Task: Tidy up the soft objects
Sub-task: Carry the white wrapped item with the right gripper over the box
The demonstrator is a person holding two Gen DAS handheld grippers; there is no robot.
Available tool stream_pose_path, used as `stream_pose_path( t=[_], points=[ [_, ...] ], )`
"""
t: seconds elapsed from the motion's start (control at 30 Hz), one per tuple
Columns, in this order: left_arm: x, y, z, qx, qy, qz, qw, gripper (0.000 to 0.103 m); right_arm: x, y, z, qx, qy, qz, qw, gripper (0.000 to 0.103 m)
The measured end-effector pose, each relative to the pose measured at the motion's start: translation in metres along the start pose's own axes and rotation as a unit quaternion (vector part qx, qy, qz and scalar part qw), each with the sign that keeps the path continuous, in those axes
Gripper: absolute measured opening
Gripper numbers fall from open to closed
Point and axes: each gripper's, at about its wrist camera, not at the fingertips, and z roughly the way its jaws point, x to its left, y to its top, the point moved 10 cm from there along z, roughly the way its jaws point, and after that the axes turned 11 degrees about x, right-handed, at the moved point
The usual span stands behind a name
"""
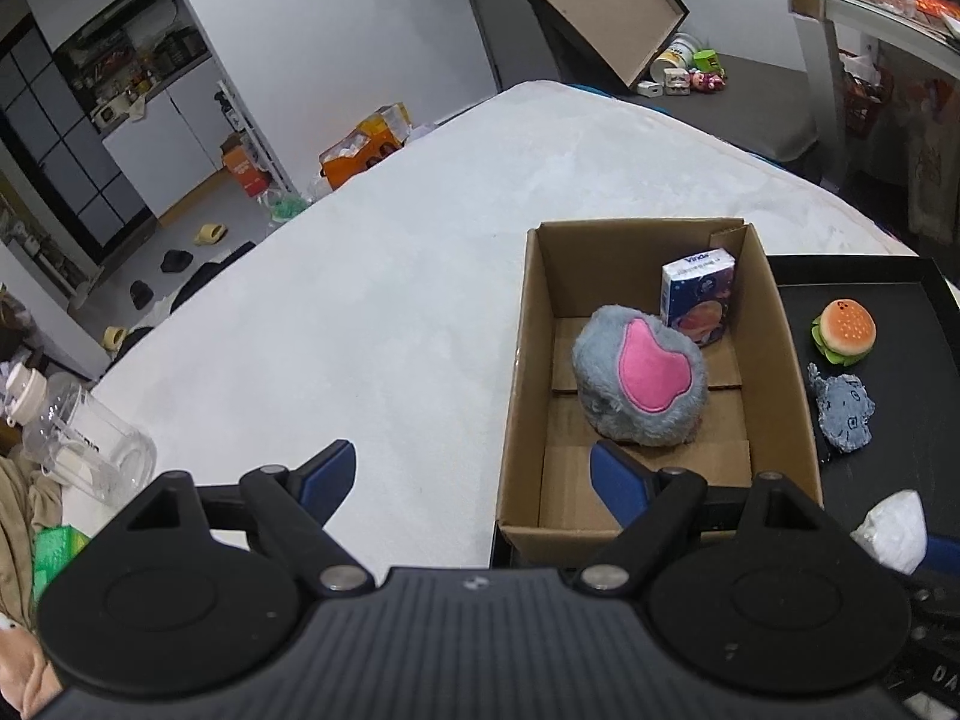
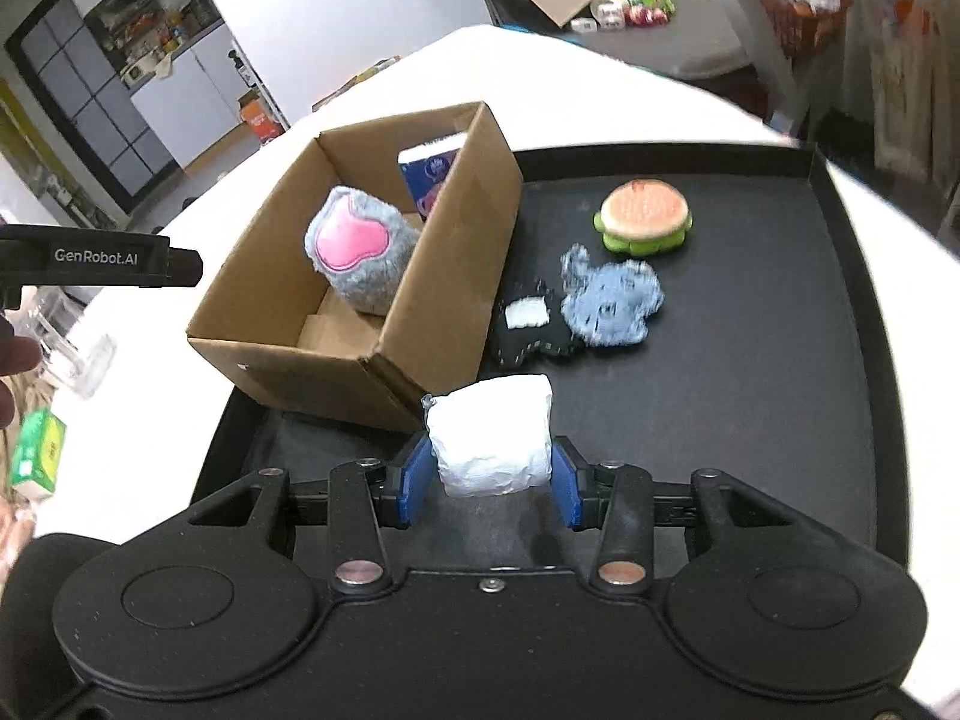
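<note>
An open cardboard box point(image 1: 522, 360) point(image 2: 444, 276) holds a grey plush with a pink patch point(image 1: 639, 381) point(image 2: 360, 249) and a blue tissue pack point(image 1: 696, 294) point(image 2: 429, 174). On the black tray point(image 2: 750, 408) point(image 1: 870, 276) lie a burger toy point(image 2: 645, 213) point(image 1: 843, 333), a blue-grey plush point(image 2: 612, 300) point(image 1: 843, 414) and a black soft item with a white label point(image 2: 528, 330). My right gripper point(image 2: 491, 480) is shut on a white soft pack point(image 2: 492, 438) point(image 1: 894, 531) just in front of the box corner. My left gripper point(image 1: 471, 480) is open and empty at the box's near left corner.
The box and tray sit on a white padded table point(image 1: 360, 300). A clear plastic bottle point(image 1: 78, 438) and a green pack point(image 2: 36, 450) lie at the table's left edge. Room clutter and cabinets lie beyond the table.
</note>
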Motion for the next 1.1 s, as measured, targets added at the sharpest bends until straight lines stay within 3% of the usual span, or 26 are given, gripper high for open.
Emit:
stream_pose_path(
  t=[0.5,0.63,1.1],
  points=[
    [0.02,-0.014,0.02,0.006,-0.023,-0.031,0.9992,0.084,0.004,0.034,-0.023,-0.026,-0.049,-0.041,0.998,0.041],
    [0.018,-0.015,0.025,0.0,-0.03,-0.027,0.9992,0.084,0.009,0.047,-0.029,-0.037,-0.056,-0.046,0.997,0.041],
    [0.015,-0.012,0.041,-0.027,-0.069,-0.082,0.9939,0.081,0.039,0.09,-0.026,-0.053,-0.074,-0.085,0.992,0.042]
  ],
)
